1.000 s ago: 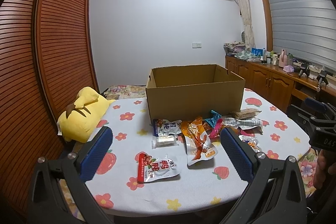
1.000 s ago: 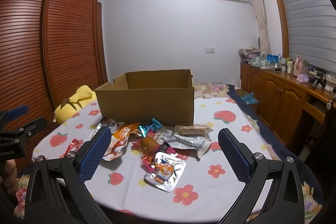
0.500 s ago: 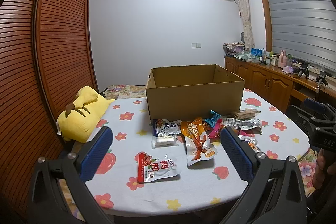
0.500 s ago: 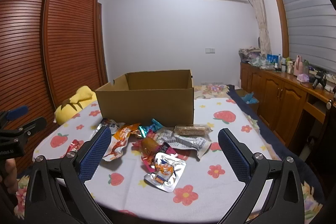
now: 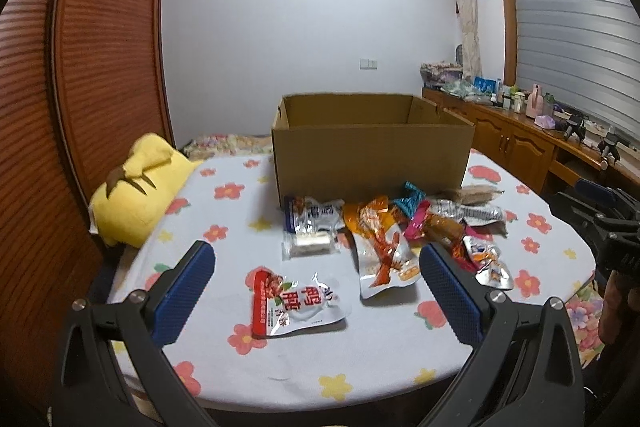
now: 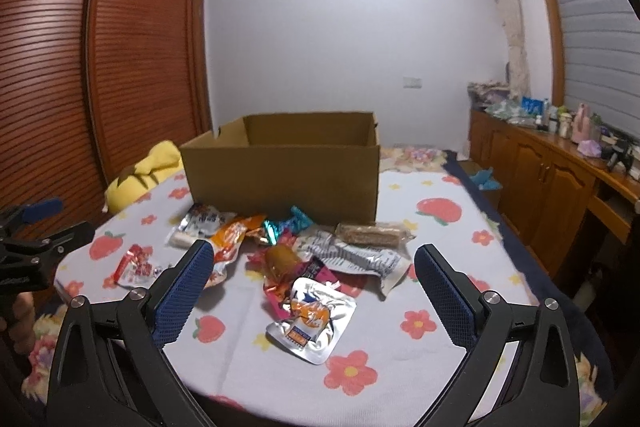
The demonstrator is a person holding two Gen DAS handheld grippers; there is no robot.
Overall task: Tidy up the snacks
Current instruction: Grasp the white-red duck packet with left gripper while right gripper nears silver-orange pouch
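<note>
Floral tablecloth point(image 5: 240, 359), box point(image 5: 372, 155) behind snacks point(image 6: 296, 259), wardrobe point(image 5: 92, 67) at left, my left gripper point(image 5: 316, 287) and right gripper point(image 6: 310, 287) fingers spread, empty.

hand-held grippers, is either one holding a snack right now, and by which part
Nothing is held. The left hand-held gripper and right hand-held gripper are both open above the table, with the snack packets lying loose below them.

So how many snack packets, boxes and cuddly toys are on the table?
Snack packets: about 9 (the pile overlaps, so it is hard to be sure)
Cardboard box: 1
Yellow plush toy: 1
Total: about 11
</note>
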